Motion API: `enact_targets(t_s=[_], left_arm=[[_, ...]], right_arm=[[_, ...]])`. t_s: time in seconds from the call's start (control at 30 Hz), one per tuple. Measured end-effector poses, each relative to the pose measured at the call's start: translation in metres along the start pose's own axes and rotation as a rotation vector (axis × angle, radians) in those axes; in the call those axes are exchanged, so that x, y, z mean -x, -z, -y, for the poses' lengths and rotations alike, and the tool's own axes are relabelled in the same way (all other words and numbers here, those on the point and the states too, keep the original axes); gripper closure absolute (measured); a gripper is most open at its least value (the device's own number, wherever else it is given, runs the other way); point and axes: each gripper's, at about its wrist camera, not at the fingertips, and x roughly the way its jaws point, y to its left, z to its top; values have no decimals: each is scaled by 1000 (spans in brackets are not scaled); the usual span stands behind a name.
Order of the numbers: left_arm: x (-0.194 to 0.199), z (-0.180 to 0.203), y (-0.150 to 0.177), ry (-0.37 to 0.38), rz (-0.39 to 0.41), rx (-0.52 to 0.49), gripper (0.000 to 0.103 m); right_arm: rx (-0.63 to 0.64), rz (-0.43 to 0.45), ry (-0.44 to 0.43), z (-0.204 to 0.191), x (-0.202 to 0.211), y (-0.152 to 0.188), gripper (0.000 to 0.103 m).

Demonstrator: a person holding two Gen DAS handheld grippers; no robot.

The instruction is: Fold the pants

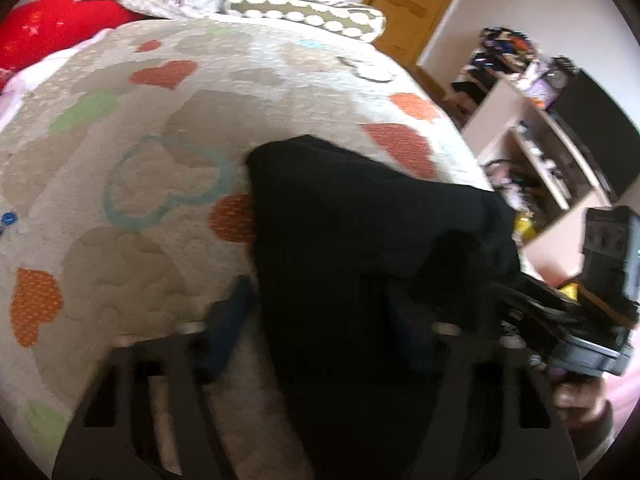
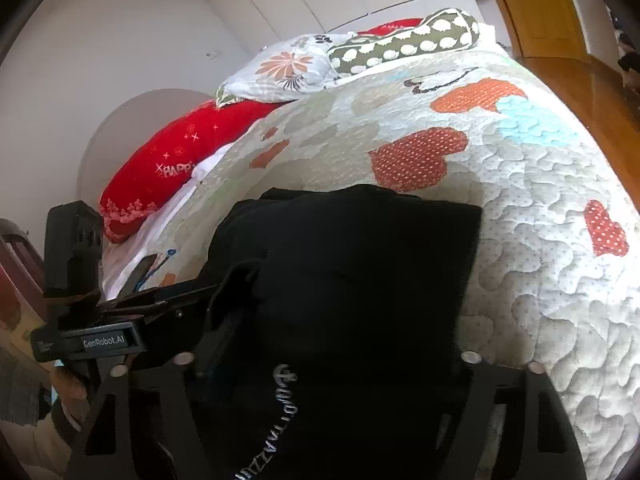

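Note:
Black pants [image 1: 360,240] lie bunched on a heart-patterned quilt [image 1: 120,160]. In the left wrist view the cloth runs down between my left gripper's [image 1: 320,312] fingers [image 1: 230,320], which close on it. In the right wrist view the pants [image 2: 360,272], with silver lettering near the bottom, cover my right gripper [image 2: 332,344], which grips them; its fingers are mostly hidden under the cloth. The right gripper [image 1: 560,320] also shows at the right in the left wrist view, and the left gripper [image 2: 132,300] at the left in the right wrist view.
Pillows lie at the head of the bed: a red one [image 2: 172,160], a floral one [image 2: 288,68] and a green dotted one [image 2: 400,44]. A wooden door [image 1: 412,0] and cluttered shelves [image 1: 540,140] stand to the right of the bed.

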Motion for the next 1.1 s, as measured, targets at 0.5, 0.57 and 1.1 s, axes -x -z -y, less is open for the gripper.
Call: enact_targets(t_s=[0.5,0.57,1.1], left_arm=[[39,11,-54,6,114,-42,74],[39,11,-66,-9,129,-54,74],[-43,-54,-118,-243,37,11,74]], right_arm=[[34,102,-36,-24,24,-45,61],[37,119,-33,-25,22,-57,61],[-140,39,99,49,-74,-119,50]])
